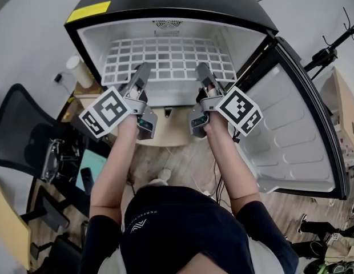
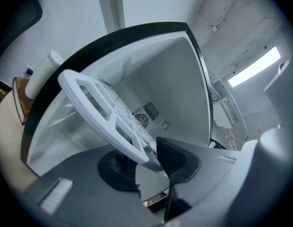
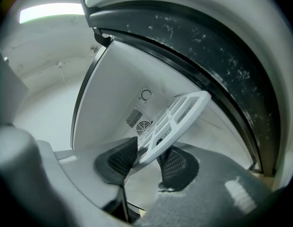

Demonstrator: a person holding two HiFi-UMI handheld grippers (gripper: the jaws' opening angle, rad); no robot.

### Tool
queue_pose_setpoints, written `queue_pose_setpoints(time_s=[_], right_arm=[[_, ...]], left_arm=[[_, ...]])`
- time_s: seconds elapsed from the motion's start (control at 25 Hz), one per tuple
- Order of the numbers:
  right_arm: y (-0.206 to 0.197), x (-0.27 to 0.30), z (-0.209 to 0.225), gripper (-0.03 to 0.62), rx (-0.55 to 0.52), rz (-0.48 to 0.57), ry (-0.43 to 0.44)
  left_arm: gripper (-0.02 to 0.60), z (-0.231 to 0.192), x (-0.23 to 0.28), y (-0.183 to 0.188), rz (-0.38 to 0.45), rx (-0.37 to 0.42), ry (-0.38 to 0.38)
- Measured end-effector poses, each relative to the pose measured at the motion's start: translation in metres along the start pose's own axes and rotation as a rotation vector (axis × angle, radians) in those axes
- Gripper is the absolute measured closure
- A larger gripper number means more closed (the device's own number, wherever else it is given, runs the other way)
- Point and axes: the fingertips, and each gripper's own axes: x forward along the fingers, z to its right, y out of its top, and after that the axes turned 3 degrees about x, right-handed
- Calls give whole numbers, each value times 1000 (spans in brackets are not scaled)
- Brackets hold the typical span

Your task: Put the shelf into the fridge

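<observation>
The white grid shelf (image 1: 168, 59) lies flat inside the open black fridge (image 1: 165, 4), its front edge near the opening. My left gripper (image 1: 143, 70) is shut on the shelf's front left edge and my right gripper (image 1: 202, 70) on its front right edge. In the left gripper view the shelf (image 2: 97, 103) runs slantwise into the white cavity, with its rim pinched between the dark pads of the left gripper (image 2: 146, 157). In the right gripper view the shelf (image 3: 177, 115) sits clamped in the right gripper (image 3: 147, 157). The back-wall fan vent (image 3: 142, 126) shows behind it.
The fridge door (image 1: 291, 136) stands open to the right, its white inner liner facing me. A black office chair (image 1: 23, 130) and a white roll (image 1: 79, 72) are at the left. A dark tripod (image 1: 328, 53) stands at the right, on the wooden floor (image 1: 182, 158).
</observation>
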Motion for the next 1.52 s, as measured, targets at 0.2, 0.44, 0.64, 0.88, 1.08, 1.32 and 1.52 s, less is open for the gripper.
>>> queue_pose_setpoints(time_s=[0.2, 0.44, 0.64, 0.88, 1.08, 1.32, 1.52], right_arm=[[2, 6, 1, 470, -4, 10, -11], [3, 6, 2, 467, -8, 17, -13], [1, -3, 1, 453, -38, 11, -29], [-7, -24, -2, 444, -44, 7, -29], [-17, -42, -5, 451, -66, 0, -28], [-30, -53, -8, 457, -182, -11, -37], [-35, -53, -7, 459, -329, -16, -70]], left_arm=[[454, -2, 4, 4, 23, 17, 8], [462, -2, 2, 11, 119, 10, -23], [456, -1, 2, 6, 144, -81, -67], [453, 1, -20, 5, 139, -18, -35], [460, 1, -41, -6, 123, -17, -13], [517, 3, -64, -13, 120, 210, 79], [534, 9, -71, -5, 112, 465, 145]])
